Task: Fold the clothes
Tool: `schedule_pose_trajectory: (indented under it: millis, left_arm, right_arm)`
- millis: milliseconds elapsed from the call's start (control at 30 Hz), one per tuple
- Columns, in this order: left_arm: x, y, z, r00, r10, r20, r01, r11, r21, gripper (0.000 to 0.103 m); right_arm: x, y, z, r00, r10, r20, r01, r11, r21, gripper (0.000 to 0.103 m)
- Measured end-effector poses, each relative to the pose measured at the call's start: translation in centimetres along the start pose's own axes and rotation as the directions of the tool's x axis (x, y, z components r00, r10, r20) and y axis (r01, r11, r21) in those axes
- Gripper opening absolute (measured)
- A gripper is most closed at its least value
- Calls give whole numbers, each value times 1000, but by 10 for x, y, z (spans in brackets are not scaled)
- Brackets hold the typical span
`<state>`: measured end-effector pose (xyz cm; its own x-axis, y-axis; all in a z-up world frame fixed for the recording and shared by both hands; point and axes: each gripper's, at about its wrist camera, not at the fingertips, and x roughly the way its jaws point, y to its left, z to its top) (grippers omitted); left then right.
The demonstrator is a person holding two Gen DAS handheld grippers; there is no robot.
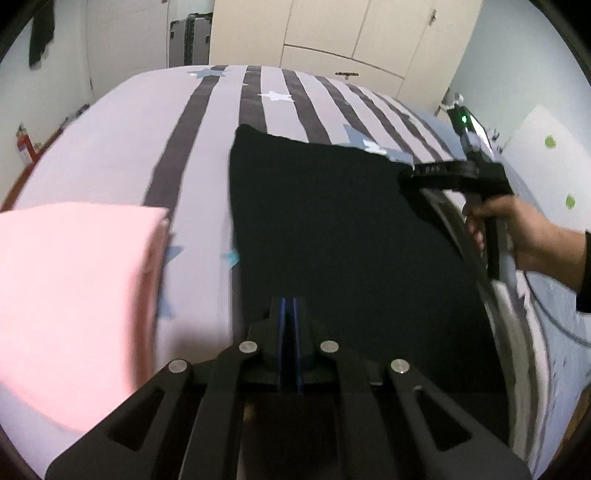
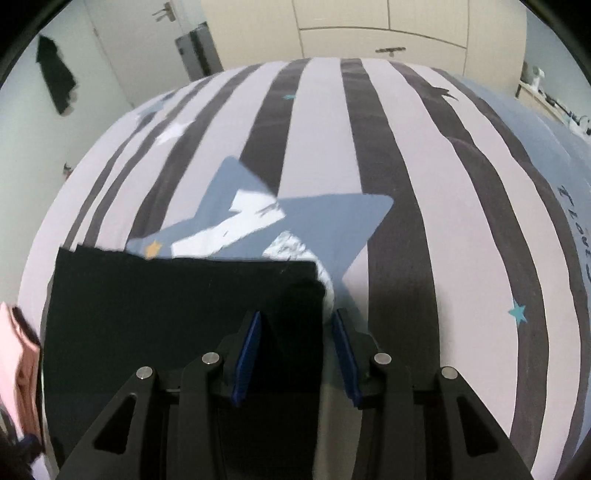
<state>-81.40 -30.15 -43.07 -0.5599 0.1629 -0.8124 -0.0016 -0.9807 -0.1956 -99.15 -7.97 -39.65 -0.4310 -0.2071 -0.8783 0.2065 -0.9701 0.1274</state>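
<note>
**A:** Start nearest. What is the left gripper doing?

**B:** Its blue-padded fingers are pressed together at the near edge of the flat black cloth garment. The cloth is so dark there that I cannot see whether any of it is pinched between the pads; the jaws are clenched, that much is plain.

**A:** And the right gripper?

**B:** Its jaws stand apart. The right-hand corner of the black garment lies between the blue pads, but they do not press on it. In the left wrist view a person's hand holds that gripper's handle at the garment's far right corner.

**A:** Where does the garment lie?

**B:** Spread flat on the bed cover with grey and pale lilac stripes, roughly a rectangle, its far edge crossing a large blue star print on the cover.

**A:** Anything beside it?

**B:** A folded pink cloth lies to its left on the same cover, near but apart, blurred in the left wrist view. Only its edge shows in the right wrist view.

**A:** Further off?

**B:** Beyond the bed stand cream wardrobe doors, a grey upright suitcase beside them, and a dark garment hanging on the wall at the left.
</note>
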Motion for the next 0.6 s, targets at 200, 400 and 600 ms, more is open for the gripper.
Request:
schedule_pose_trajectory:
  millis: [200, 400, 600]
  left_arm:
    - [50, 15, 10, 988, 148, -34, -148, 989, 1, 2]
    - [84, 6, 54, 985, 171, -12, -171, 985, 30, 2]
    - [116, 15, 109, 985, 172, 3, -171, 985, -31, 2]
  right_arm:
    - [11, 8, 20, 999, -49, 9, 50, 997, -63, 48]
    - [11, -9, 35, 995, -100, 19, 101, 995, -25, 49]
    - [-8, -29, 46, 990, -118, 79, 117, 993, 21, 48]
